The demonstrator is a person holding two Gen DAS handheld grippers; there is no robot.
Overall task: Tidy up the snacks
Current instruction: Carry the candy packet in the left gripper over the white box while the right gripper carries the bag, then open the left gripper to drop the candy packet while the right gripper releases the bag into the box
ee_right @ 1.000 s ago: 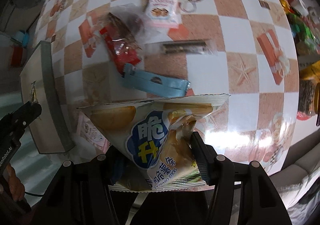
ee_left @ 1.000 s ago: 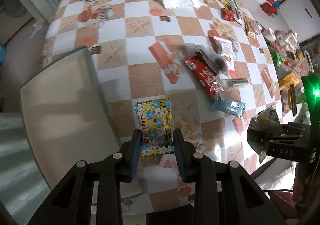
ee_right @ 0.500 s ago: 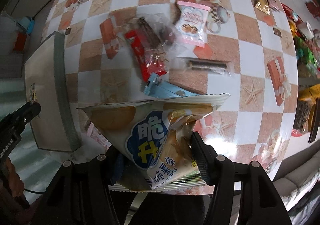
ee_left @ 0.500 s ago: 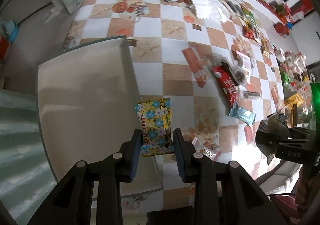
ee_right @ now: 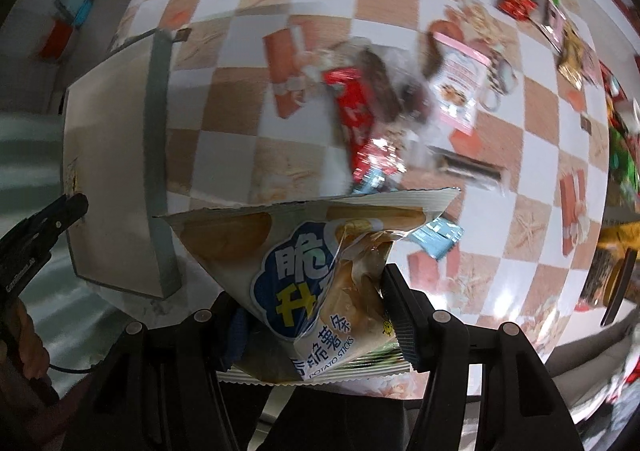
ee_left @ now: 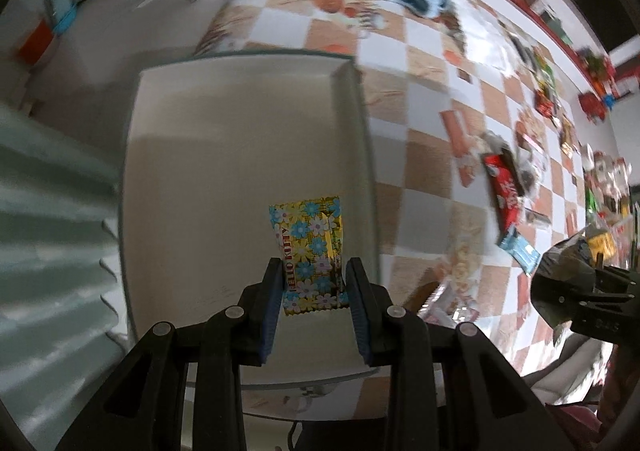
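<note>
Between the left gripper's (ee_left: 313, 283) closed pads hangs the floral packet (ee_left: 310, 251), over the box (ee_left: 240, 155): I'd release low, toward the middle. Both grippers point down. Beside it, over the table (ee_right: 500, 271), the right gripper (ee_right: 316, 315) clamps the potato-stick bag (ee_right: 320, 271), which should follow.

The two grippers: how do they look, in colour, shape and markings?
Both the left gripper and the right gripper are matte black, with angular linkage arms joined by round silver rivets. The jaws carry ribbed dark blue pads. The right gripper's side bears small pale lettering, too blurred to read.
</note>
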